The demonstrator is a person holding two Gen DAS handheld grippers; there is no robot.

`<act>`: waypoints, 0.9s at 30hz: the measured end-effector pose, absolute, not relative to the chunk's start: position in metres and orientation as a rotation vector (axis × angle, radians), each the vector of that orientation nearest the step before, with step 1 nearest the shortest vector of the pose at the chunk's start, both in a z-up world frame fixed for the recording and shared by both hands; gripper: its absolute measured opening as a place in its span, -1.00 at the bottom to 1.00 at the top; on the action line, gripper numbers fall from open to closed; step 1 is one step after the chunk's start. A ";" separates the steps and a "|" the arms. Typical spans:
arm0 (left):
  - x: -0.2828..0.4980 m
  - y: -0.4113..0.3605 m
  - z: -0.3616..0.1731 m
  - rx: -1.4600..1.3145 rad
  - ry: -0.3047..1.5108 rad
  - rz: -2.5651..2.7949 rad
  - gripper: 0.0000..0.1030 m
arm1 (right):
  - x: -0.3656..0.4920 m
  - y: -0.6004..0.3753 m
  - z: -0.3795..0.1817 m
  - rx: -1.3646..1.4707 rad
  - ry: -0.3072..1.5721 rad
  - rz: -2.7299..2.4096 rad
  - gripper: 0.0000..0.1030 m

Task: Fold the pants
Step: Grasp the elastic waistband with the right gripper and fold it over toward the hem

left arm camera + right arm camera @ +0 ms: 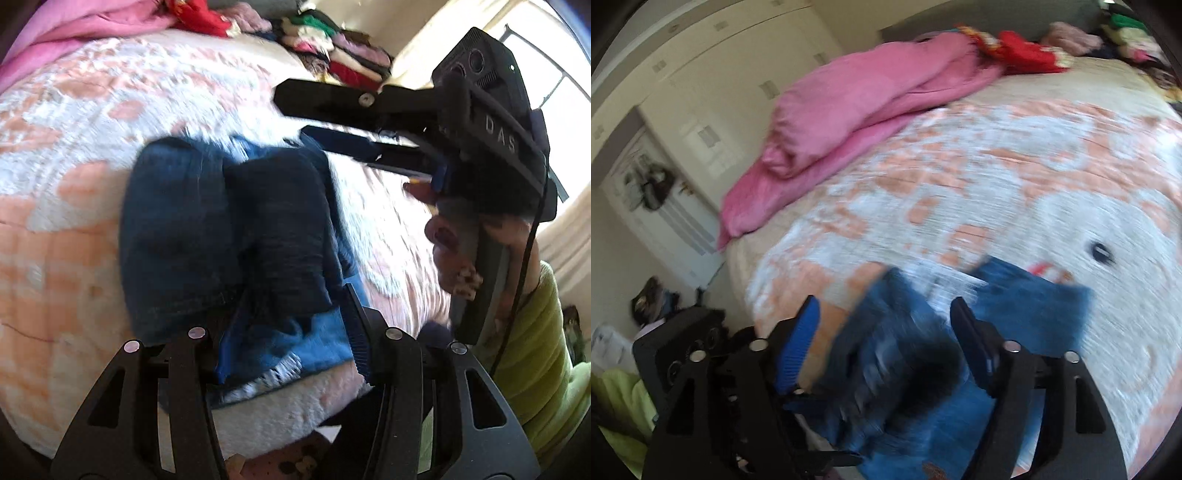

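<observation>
1. Bedroom scene: bed (1015, 177) under a peach-and-white patterned cover, pink blanket (849, 107) heaped at the far side, stack of folded clothes (343, 55) at the far corner.
2. Pants (229, 236), blue denim, bunched into a rough bundle near the bed's close edge, partly folded at best; edges not squared.
3. Left tool (288, 343): fingers spread, denim lying between them; whether anything is pinched — cannot tell, left finger hidden behind cloth.
4. Right tool (886, 332): fingers well apart, straddling the blurred bundle, apparently gripping nothing; seen from the left wrist view hovering just above the far end of the denim.
5. Likely step: gathering or flattening the bundle for the next fold.
6. To do it well: take a clean edge or waistband rather than a thick wad; close each tool on one or two layers only.
7. Pull taut between both tools before laying down; smooth flat on the bed, away from the edge, so nothing slides off.
</observation>
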State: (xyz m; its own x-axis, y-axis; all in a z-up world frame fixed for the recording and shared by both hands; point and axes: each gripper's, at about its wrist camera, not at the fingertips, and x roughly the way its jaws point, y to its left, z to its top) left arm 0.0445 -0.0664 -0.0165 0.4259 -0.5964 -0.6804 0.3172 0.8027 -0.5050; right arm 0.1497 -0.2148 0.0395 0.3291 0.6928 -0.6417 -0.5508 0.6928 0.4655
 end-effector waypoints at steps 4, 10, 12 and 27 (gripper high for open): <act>0.043 -0.079 -0.022 -0.283 0.985 -0.595 -0.11 | 0.144 -0.240 0.020 0.220 0.978 0.719 0.67; 0.045 -0.081 -0.023 -0.257 0.986 -0.594 -0.10 | 0.142 -0.242 -0.004 0.249 1.042 0.692 0.62; 0.040 -0.084 -0.022 -0.249 0.987 -0.593 -0.07 | 0.138 -0.236 -0.009 0.249 1.046 0.723 -0.05; 0.031 -0.089 -0.017 -0.219 0.993 -0.597 -0.01 | 0.126 -0.268 -0.010 0.284 0.998 0.628 0.27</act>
State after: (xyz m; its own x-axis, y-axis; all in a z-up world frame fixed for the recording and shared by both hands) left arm 0.0309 -0.0895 -0.0173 0.4029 -0.5650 -0.7200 0.3715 0.8199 -0.4356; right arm 0.1261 -0.2681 -0.0096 0.3861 0.6097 -0.6922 -0.3595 0.7905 0.4958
